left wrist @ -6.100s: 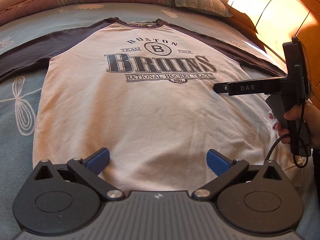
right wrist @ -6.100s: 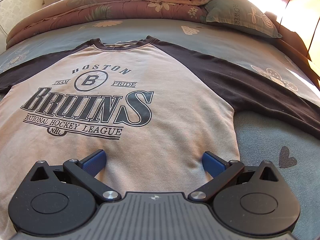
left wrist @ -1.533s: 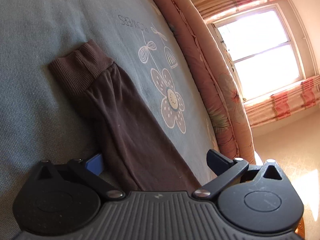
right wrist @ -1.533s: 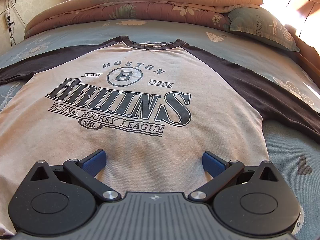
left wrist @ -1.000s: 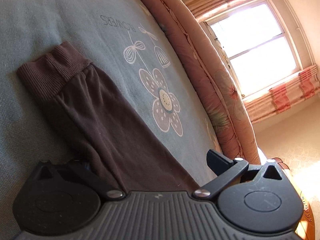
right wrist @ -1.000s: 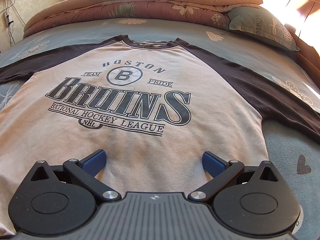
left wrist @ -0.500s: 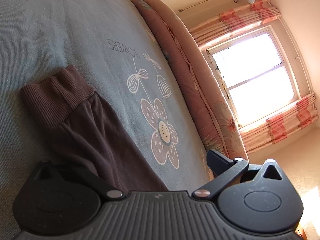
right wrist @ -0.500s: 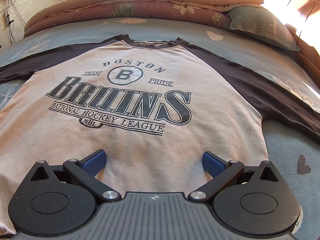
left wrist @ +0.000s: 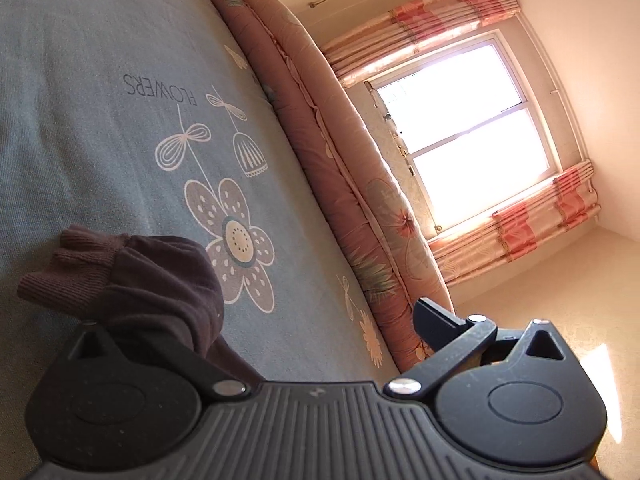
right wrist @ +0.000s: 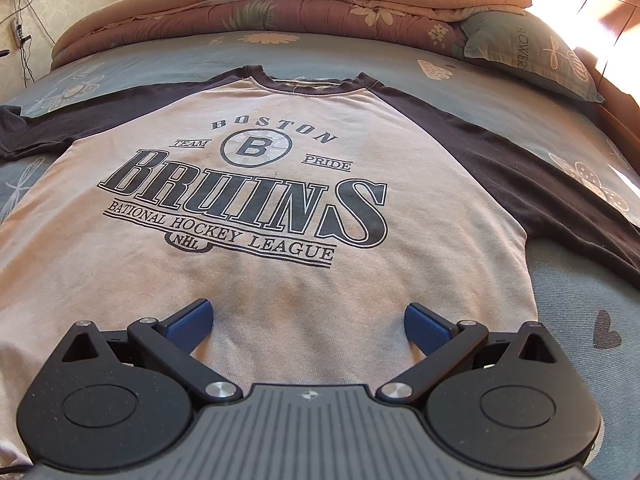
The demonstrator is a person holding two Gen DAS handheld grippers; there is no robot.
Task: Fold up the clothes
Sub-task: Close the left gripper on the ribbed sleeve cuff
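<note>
A cream shirt [right wrist: 280, 240] with dark sleeves and a hockey print is spread flat, front up, on the blue flowered bed [right wrist: 572, 300], its collar toward a rolled quilt [right wrist: 280, 4] and a pillow [right wrist: 532, 52]. The right gripper [right wrist: 308, 320] is held low over the shirt's lower part, its blue fingers [right wrist: 190, 320] set wide apart with nothing between them. In the left wrist view the left gripper [left wrist: 288, 324] is seen wide as well, the bunched dark sleeve [left wrist: 152, 280] and its ribbed cuff [left wrist: 68, 276] draped over the left-hand finger, which is hidden, with a bright window [left wrist: 468, 132] beyond the bed.
</note>
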